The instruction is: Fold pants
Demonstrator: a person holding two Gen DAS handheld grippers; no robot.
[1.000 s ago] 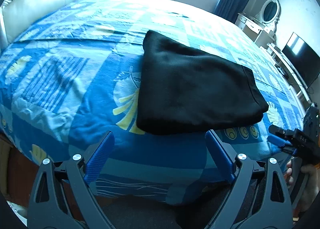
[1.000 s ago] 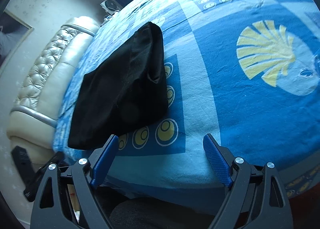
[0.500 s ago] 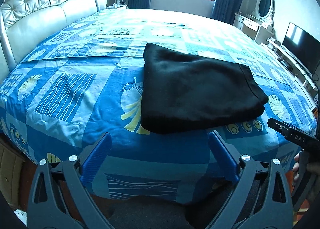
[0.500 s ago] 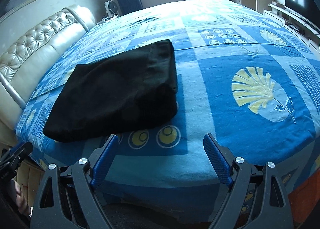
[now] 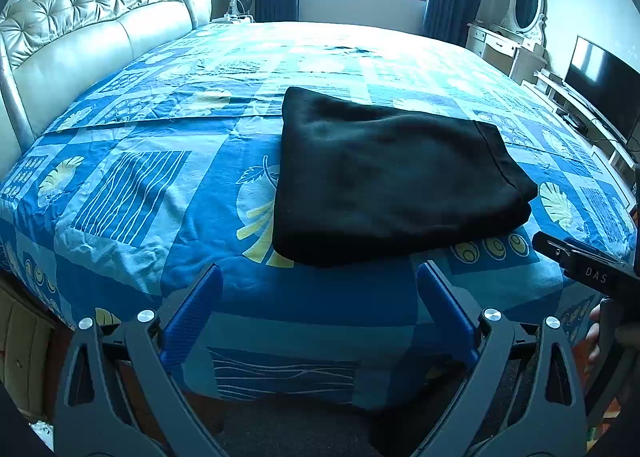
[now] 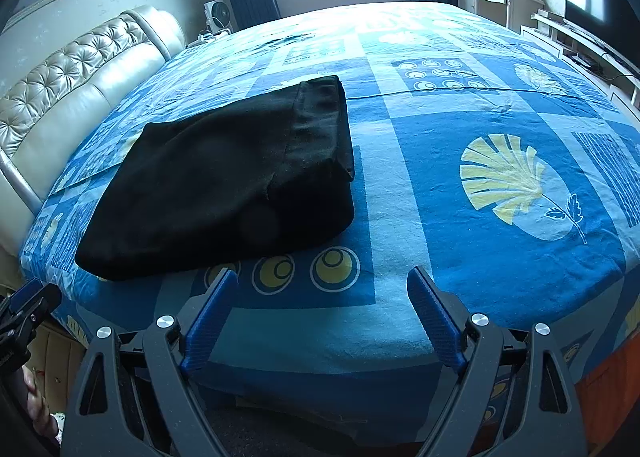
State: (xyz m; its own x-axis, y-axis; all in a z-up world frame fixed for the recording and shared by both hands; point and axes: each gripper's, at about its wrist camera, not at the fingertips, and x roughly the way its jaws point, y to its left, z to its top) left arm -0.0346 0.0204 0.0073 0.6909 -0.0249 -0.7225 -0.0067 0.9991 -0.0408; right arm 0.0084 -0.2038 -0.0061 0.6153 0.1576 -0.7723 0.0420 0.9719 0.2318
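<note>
The black pants (image 5: pixel 392 181) lay folded into a thick flat pile on the blue bed (image 5: pixel 132 185), near its front edge. The left tool (image 5: pixel 318 289) was spread wide and held nothing. The right tool (image 6: pixel 322 291) was spread wide too, also holding nothing. Both tools hung just off the bed's edge, not touching the pants.

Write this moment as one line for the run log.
pants: folded, on bed | left tool: open, empty | right tool: open, empty
</note>
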